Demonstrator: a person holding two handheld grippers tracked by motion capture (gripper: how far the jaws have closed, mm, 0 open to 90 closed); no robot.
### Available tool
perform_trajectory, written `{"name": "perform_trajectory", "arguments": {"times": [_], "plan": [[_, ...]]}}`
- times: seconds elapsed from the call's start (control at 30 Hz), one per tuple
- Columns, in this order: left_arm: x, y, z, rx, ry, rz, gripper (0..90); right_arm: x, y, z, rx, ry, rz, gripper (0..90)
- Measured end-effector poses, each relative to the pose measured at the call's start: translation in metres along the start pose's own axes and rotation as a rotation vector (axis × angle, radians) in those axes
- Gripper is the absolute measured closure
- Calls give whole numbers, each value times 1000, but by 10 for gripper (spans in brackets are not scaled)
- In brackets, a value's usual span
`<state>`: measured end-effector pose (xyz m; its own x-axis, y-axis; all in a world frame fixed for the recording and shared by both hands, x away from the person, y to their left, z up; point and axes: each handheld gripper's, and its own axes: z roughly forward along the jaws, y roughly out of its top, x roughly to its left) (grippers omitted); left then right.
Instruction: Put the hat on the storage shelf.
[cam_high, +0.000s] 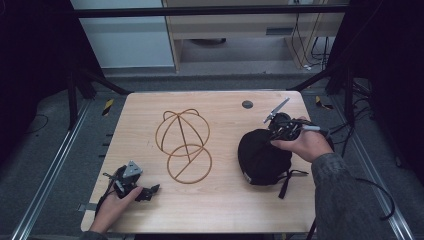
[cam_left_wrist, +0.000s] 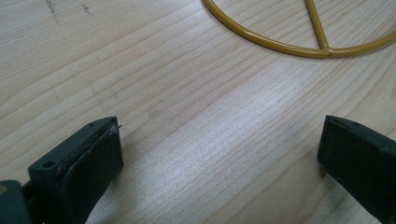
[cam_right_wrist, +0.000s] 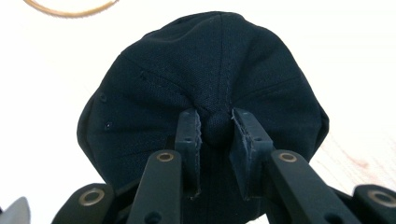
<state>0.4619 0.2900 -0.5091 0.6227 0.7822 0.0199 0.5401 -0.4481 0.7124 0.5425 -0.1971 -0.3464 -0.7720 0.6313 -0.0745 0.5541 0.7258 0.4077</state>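
Note:
A black cap (cam_high: 262, 156) lies on the right half of the wooden table (cam_high: 220, 210), a strap trailing toward the front edge. My right gripper (cam_high: 274, 131) sits at the cap's far side. In the right gripper view the jaws pinch the top button of the cap (cam_right_wrist: 205, 79), with my right gripper (cam_right_wrist: 216, 122) shut on it. A yellow wire hat stand (cam_high: 183, 142) lies at the table's middle. My left gripper (cam_high: 152, 190) rests near the front left edge. It is open in its own view (cam_left_wrist: 219, 140) over bare wood, with the wire stand's ring (cam_left_wrist: 299, 46) beyond it.
A small dark round disc (cam_high: 247, 104) sits near the table's far edge. Cables trail off the right side of the table (cam_high: 372, 185). Metal frame rails (cam_high: 50, 165) run along both sides below.

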Motion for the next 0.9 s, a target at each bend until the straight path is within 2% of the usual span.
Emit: {"name": "perform_trajectory", "arguments": {"times": [0.3, 0.6, 0.9], "plan": [[0, 0, 0, 0, 0, 0, 0, 5, 0, -33, -90, -18, -11, 736], [0, 0, 0, 0, 0, 0, 0, 6, -1, -52, -137, -27, -16, 736], [0, 0, 0, 3, 0, 1, 0, 10, 3, -67, -154, -46, -36, 736]]}}
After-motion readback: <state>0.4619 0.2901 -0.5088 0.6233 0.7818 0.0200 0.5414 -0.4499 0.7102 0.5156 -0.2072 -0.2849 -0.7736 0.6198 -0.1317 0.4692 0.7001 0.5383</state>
